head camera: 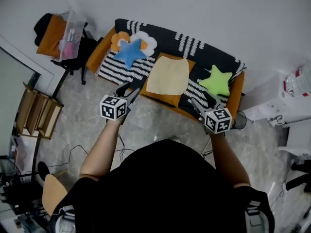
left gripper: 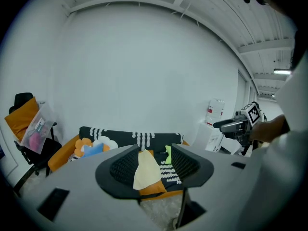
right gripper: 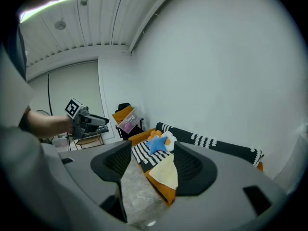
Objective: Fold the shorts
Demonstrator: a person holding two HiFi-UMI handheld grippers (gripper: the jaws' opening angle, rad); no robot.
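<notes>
The person holds both forearms out ahead, side by side. The left gripper (head camera: pixel 129 91) and right gripper (head camera: pixel 204 101) tip slightly down toward the sofa (head camera: pixel 214 57) and stop short of it. Each gripper's jaws stand wide apart with nothing in them. The pale yellow shorts (head camera: pixel 168 75) lie flat on the sofa seat, between a blue star cushion (head camera: pixel 129 52) and a green star cushion (head camera: pixel 217 80). The red label on a white container (left gripper: pixel 214 110) is too small to read.
</notes>
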